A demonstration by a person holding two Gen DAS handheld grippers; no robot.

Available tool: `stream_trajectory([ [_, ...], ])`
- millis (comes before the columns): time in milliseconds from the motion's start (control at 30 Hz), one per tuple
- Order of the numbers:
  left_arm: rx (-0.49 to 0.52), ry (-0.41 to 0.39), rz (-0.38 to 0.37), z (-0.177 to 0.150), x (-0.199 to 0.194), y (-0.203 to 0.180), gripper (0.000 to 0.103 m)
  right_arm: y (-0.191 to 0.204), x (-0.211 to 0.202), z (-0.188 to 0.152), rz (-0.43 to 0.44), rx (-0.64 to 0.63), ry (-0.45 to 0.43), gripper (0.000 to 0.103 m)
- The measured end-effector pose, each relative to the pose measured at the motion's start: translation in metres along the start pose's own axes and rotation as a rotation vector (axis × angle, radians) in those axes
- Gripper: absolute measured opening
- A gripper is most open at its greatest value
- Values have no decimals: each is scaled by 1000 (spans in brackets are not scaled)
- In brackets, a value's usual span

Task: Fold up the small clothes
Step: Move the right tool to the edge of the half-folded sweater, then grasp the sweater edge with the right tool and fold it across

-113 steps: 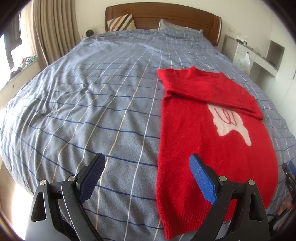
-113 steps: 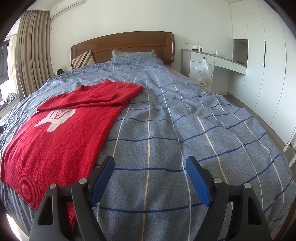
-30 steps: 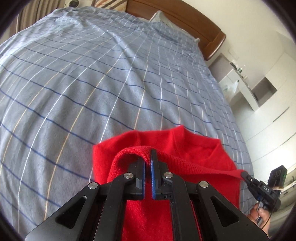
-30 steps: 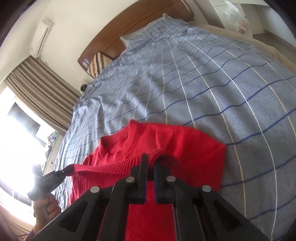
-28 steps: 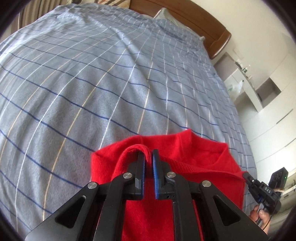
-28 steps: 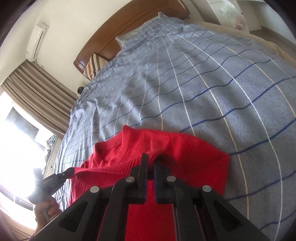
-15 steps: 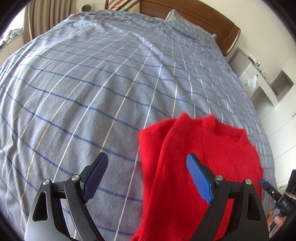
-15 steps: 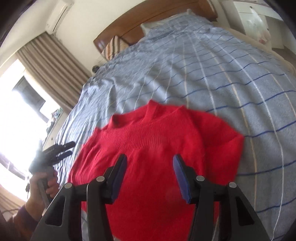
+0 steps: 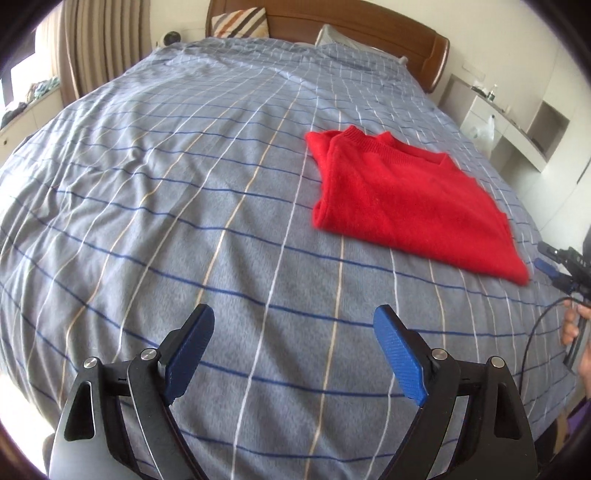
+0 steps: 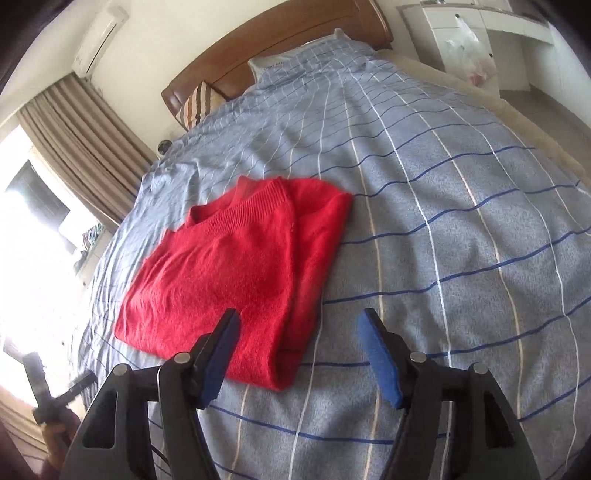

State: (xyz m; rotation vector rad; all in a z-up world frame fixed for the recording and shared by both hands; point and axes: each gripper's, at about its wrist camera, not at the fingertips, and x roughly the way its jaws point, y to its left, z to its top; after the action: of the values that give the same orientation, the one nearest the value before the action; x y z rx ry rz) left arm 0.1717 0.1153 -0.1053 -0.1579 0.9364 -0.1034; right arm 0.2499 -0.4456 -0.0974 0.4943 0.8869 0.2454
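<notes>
Lying folded into a compact rectangle, the red sweater (image 9: pixel 410 199) sits flat on the blue checked duvet (image 9: pixel 184 184) in the left wrist view, its ribbed collar turned toward the wooden headboard (image 9: pixel 369 29). The left tongs (image 9: pixel 293 354) hang over bare duvet on the side of the sweater away from the headboard, well apart from it; their jaws have just been opening and stand released, nothing between the blue pads. Past the sweater's far corner, at the frame edge, the right tongs (image 9: pixel 550 264) show with a hand (image 9: pixel 576 325) below them.

In the right wrist view the red sweater (image 10: pixel 240 277) lies on the blue checked duvet (image 10: pixel 461 221) with its collar again toward the wooden headboard (image 10: pixel 273 51). The right tongs (image 10: pixel 299 358) hover just beside the sweater's near corner; their jaws have just been opening, released, with only that corner and duvet seen between the pads (image 10: pixel 378 360), untouched. A striped cushion (image 10: pixel 197 105) leans against the headboard.
</notes>
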Motion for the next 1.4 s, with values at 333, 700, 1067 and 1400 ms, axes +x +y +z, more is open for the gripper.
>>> stream_trajectory([
  [333,-33,3,-36,-11,-13,1,90,4,92,25,49,174,147,28],
  [700,-111,-45,-41,-32,-4,28,90,155,88,63,109,-38,110,9],
  [1067,-154,-104,-39,-53,5,52,90,295,204,11,151,-194,263,9],
  [1400,-140,-130,-57,-59,5,55,90,304,194,3,448,-190,381,46],
])
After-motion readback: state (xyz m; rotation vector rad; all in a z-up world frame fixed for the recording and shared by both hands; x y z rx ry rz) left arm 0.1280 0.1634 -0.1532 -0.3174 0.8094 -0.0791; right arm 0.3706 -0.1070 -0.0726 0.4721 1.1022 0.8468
